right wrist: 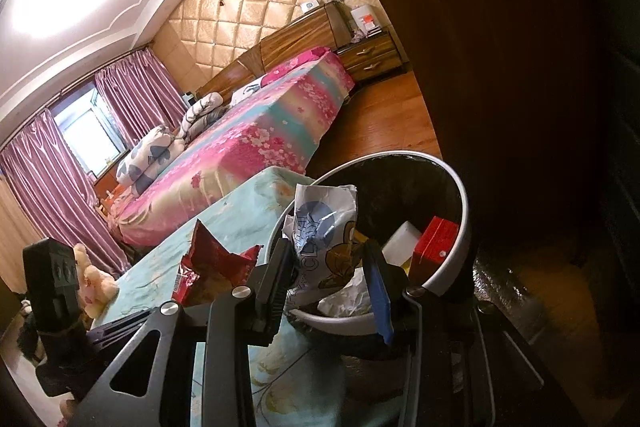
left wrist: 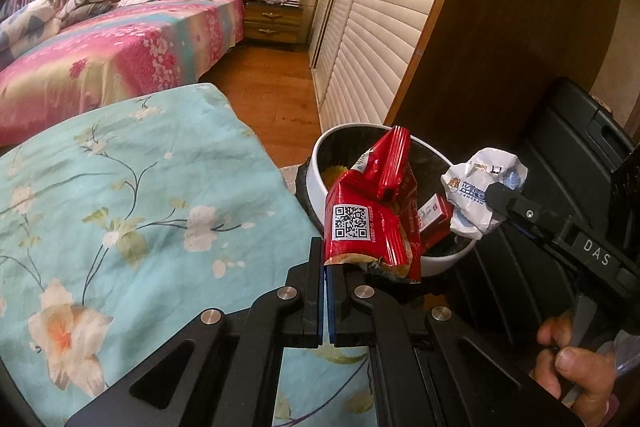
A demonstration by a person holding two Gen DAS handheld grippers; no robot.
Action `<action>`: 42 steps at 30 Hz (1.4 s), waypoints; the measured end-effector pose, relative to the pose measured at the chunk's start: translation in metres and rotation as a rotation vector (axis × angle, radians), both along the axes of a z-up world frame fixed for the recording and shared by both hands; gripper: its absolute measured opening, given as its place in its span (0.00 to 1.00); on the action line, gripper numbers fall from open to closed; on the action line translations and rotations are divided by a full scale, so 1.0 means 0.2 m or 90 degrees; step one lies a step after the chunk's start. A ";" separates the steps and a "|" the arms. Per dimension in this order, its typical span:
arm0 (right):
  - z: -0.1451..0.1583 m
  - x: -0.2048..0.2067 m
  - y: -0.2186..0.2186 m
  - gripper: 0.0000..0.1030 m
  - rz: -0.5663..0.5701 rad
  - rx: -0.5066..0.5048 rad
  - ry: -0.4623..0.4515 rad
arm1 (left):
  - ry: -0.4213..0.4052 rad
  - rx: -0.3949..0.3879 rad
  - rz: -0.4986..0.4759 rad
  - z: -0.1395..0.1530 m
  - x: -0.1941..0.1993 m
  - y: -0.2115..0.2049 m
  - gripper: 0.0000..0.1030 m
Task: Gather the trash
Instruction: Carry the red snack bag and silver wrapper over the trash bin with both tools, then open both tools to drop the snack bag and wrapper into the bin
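Note:
My left gripper (left wrist: 328, 267) is shut on a red snack wrapper (left wrist: 368, 215) with a QR code and holds it over the near rim of a white trash bin (left wrist: 316, 183) with a black liner. My right gripper (right wrist: 330, 259) is shut on a crumpled white wrapper (right wrist: 320, 227) with blue print and a cartoon figure, over the bin's rim (right wrist: 452, 259). That wrapper also shows in the left wrist view (left wrist: 480, 195), at the bin's right side. Inside the bin lie a red box (right wrist: 434, 243), a white piece (right wrist: 400, 239) and crumpled paper (right wrist: 348, 299).
A surface covered in turquoise floral cloth (left wrist: 120, 207) lies left of the bin. A dark case (left wrist: 560, 155) stands at its right. Behind are a wooden floor (left wrist: 272, 87), a pink floral bed (left wrist: 120, 43), a nightstand (left wrist: 272, 23) and louvred wardrobe doors (left wrist: 380, 27).

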State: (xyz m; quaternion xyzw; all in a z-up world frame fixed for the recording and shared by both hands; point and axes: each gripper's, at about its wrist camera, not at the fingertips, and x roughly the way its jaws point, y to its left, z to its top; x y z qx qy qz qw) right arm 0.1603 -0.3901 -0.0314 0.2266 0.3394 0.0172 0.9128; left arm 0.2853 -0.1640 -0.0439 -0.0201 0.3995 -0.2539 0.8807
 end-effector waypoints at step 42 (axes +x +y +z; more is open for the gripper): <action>-0.01 0.19 -0.10 0.38 0.002 -0.045 0.050 | -0.005 0.048 -0.033 0.00 0.19 -0.27 0.00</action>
